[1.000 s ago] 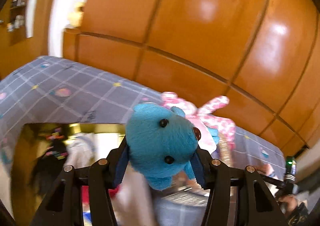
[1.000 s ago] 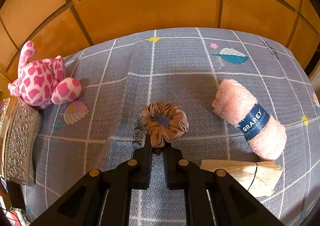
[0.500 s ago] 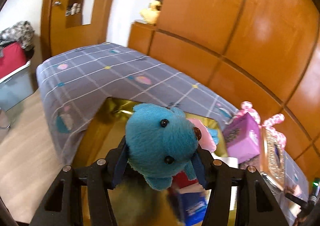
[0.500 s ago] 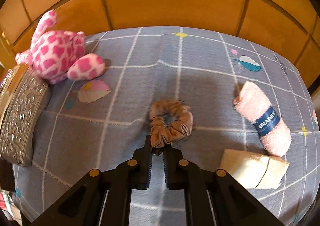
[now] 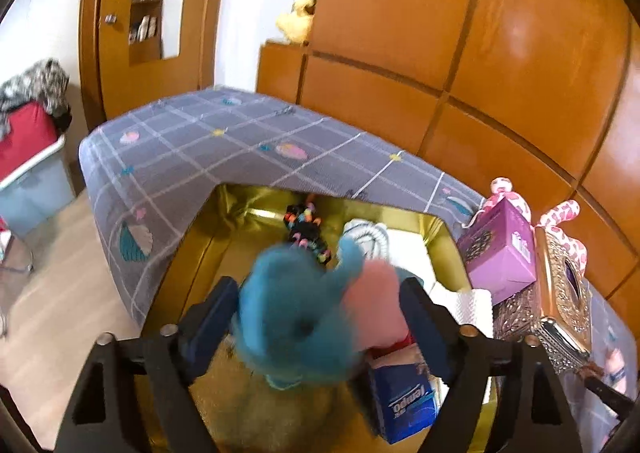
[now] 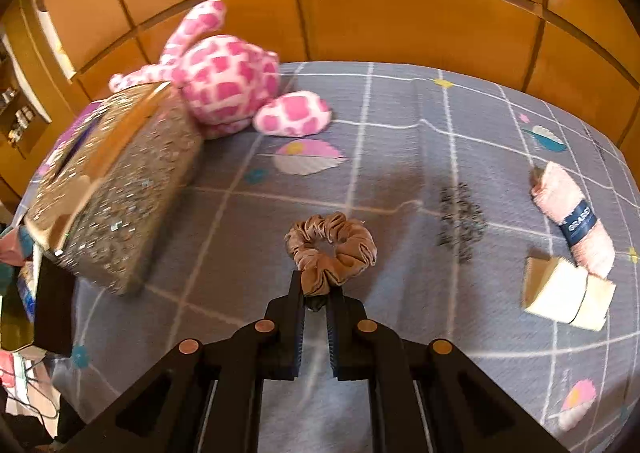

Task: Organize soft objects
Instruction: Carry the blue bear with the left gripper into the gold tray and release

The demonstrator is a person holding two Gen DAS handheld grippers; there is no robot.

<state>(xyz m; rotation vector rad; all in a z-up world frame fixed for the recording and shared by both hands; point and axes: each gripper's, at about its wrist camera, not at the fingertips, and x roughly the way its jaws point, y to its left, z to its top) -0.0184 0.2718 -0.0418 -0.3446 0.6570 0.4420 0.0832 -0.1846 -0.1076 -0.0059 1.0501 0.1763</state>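
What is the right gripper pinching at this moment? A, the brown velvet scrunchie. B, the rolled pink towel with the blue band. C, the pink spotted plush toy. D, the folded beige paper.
A: the right gripper is shut on the edge of the brown scrunchie; the other three lie apart on the bedspread.

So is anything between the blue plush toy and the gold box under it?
Nothing visible: the blue plush toy sits blurred between the opening left gripper fingers, directly above the open gold box, though it hides what lies right below.
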